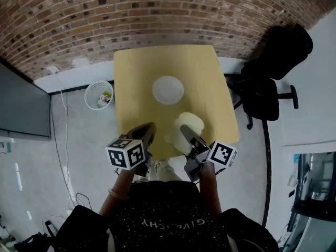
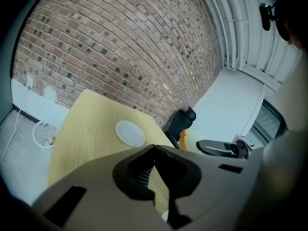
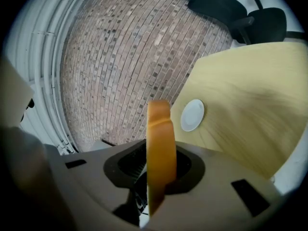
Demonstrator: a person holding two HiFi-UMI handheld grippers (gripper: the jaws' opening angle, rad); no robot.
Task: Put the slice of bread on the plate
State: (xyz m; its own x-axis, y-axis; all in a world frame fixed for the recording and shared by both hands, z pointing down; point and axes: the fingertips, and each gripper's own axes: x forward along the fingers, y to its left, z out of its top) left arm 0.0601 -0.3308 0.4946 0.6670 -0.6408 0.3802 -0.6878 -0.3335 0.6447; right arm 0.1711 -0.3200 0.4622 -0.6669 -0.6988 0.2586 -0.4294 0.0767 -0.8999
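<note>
Currently right gripper (image 3: 161,163) fingers pinch the slice of bread (image 3: 159,124) upright, edge-on. Plate (image 3: 192,114) sits well ahead of them on the tabletop (image 3: 240,95). Left gripper (image 2: 154,150) fingers closed, empty. Bread probably light, soft, crushable: grip gently across flat faces.

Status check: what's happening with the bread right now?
Right gripper shut on bread slice. Left gripper shut, empty. Plate bare, nothing between.
</note>
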